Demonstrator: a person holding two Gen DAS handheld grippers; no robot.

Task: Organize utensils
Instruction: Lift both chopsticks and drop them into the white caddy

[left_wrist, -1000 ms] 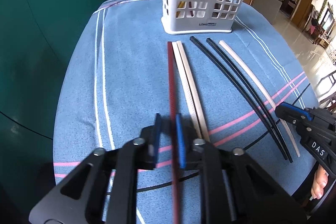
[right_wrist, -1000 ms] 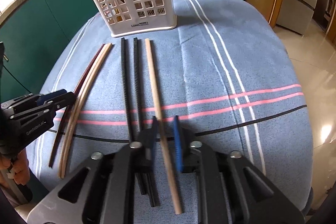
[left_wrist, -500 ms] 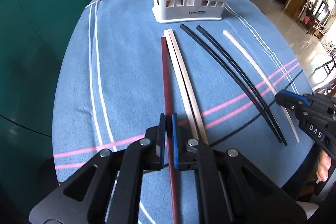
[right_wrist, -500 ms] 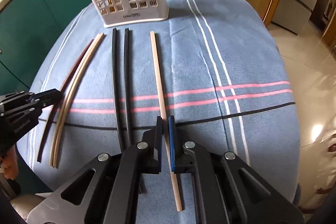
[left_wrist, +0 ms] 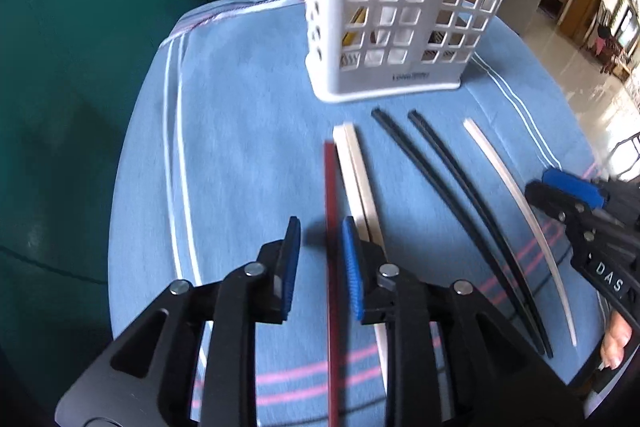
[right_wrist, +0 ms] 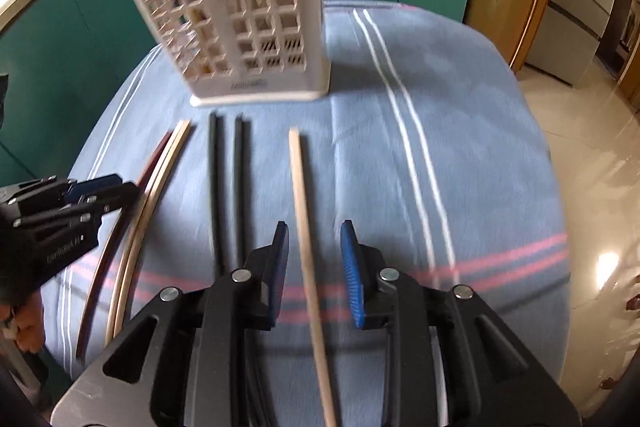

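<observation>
My left gripper (left_wrist: 320, 227) hangs over a dark red chopstick (left_wrist: 331, 187). Its jaws are opening; the stick runs between them, close to the right pad, with the left pad clear of it. My right gripper (right_wrist: 314, 231) is opening too, and a single beige chopstick (right_wrist: 300, 187) lies in the gap, touched by neither pad. A pale pair of chopsticks (left_wrist: 356, 167) and a black pair (left_wrist: 452, 171) lie side by side between those two. The white lattice basket (left_wrist: 400, 27) stands upright just beyond their far tips, with several utensils inside.
All of it rests on a round table under a blue cloth (right_wrist: 460, 147) with white and pink stripes. Green cabinets (left_wrist: 100, 47) stand close behind and to the left. The table edge drops to a shiny floor (right_wrist: 592, 187) on the right.
Half a second ago both grippers were shut on their chopsticks; now both sets of jaws have parted. Both hands have moved closer to the basket.
</observation>
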